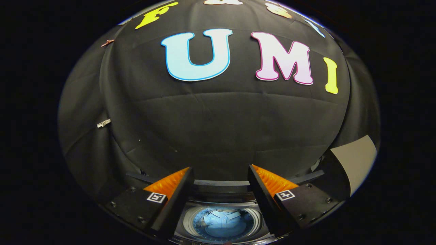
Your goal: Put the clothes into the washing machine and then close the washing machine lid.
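My gripper [220, 170] hangs open, high above the washing machine [221, 207], with nothing between its fingers [170, 185]. Below and between the fingers I look down into the machine's round drum, where a light blue garment [221, 223] lies. The machine's lid [221, 182] seems to stand raised at the back of the opening, as a dark bar just beyond the fingertips. The drum's opening is uncovered.
The booth's black cloth wall [218, 129] rises straight ahead beyond the machine. A pale grey panel [357, 160] shows to the right of the machine. A small clip [103, 123] hangs on the cloth at the left.
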A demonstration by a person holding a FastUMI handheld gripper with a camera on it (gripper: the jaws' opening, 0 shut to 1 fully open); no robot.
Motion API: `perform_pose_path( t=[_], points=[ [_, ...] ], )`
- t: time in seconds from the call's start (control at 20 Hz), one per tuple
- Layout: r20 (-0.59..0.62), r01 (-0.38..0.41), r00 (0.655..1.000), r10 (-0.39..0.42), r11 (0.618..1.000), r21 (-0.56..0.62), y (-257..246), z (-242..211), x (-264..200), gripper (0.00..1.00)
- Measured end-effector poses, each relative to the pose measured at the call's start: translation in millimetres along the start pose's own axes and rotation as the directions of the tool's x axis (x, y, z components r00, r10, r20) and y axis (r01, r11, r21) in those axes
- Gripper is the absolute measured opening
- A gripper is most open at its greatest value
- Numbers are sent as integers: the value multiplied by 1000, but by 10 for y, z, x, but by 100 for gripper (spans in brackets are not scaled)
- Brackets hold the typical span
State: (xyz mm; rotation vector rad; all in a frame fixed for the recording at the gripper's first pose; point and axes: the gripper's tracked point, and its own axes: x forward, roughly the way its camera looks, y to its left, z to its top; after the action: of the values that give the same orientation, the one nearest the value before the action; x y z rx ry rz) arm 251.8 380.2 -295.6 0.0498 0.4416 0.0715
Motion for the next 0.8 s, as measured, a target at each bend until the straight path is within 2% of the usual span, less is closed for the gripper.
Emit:
perform_pose_path(
  t=[0.8],
  points=[
    [51, -13, 999, 13, 1000, 0, -1, -312, -415, 100]
  ],
)
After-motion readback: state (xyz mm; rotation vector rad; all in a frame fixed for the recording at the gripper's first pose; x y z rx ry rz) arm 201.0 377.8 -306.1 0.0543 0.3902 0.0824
